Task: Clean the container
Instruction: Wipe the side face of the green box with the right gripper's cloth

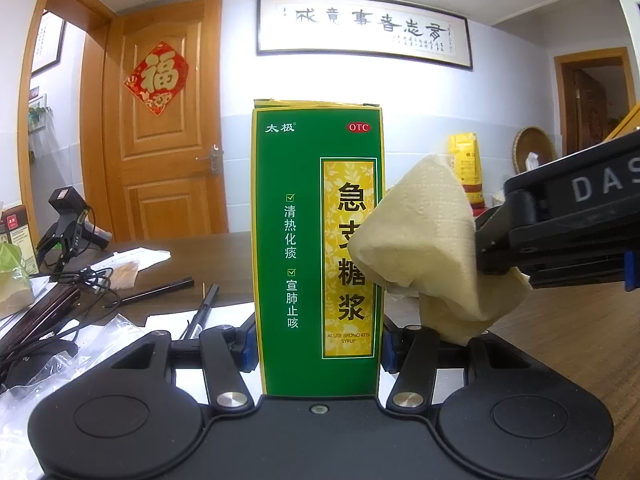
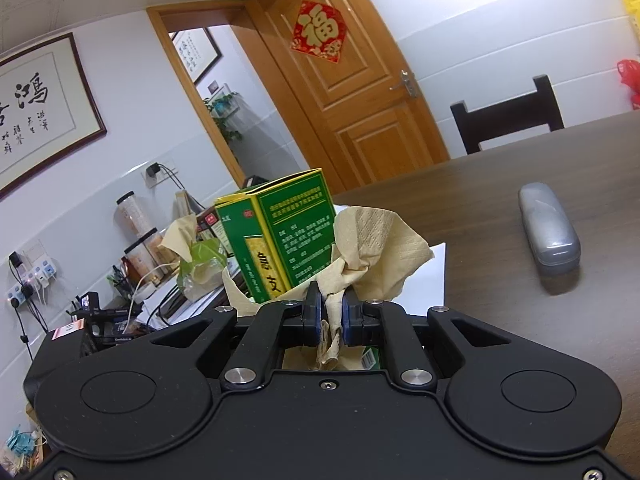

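grey case [image 2: 549, 230] well apart, pens [image 1: 160, 291] — cables [image 1: 76, 280]

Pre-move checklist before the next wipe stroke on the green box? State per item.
1. Left gripper clamped on the green box: ok, blue pads press both side edges.
2. Box upright: ok in the left wrist view.
3. Right gripper shut on the tissue: ok, the wad is pinched between the pads.
4. Tissue against the box: ok, it overlaps the box's yellow panel at the right edge; how firmly it presses, cannot tell.
5. Box top flap closed: not ok, it stands slightly lifted in the right wrist view.
6. Table near the stroke: ok, the grey case lies well off to the side.
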A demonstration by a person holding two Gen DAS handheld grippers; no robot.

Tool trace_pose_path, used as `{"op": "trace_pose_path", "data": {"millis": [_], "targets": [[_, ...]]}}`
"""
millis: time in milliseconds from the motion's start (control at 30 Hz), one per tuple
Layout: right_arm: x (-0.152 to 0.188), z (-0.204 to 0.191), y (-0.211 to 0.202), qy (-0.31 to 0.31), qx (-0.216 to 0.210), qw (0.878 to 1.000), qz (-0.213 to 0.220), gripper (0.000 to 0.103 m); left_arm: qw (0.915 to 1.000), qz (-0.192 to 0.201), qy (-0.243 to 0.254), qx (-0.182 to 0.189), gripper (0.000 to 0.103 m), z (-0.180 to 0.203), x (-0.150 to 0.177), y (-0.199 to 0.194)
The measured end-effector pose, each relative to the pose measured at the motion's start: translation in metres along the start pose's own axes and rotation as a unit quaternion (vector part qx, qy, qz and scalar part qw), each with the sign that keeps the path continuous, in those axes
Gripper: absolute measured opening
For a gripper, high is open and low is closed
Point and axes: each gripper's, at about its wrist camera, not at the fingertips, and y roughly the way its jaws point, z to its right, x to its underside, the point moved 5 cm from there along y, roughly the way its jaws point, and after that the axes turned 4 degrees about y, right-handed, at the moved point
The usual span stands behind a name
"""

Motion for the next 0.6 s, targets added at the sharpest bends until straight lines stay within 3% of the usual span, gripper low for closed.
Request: {"op": "trace_pose_path", "data": {"millis": [600], "targets": [[0.0019,-0.0021,-0.0082,0.007,-0.023,1.0,0.008,0.01,0.9996,0.001,-0.02,0.021,0.05,-0.0035,-0.0013,-0.0043]]}}
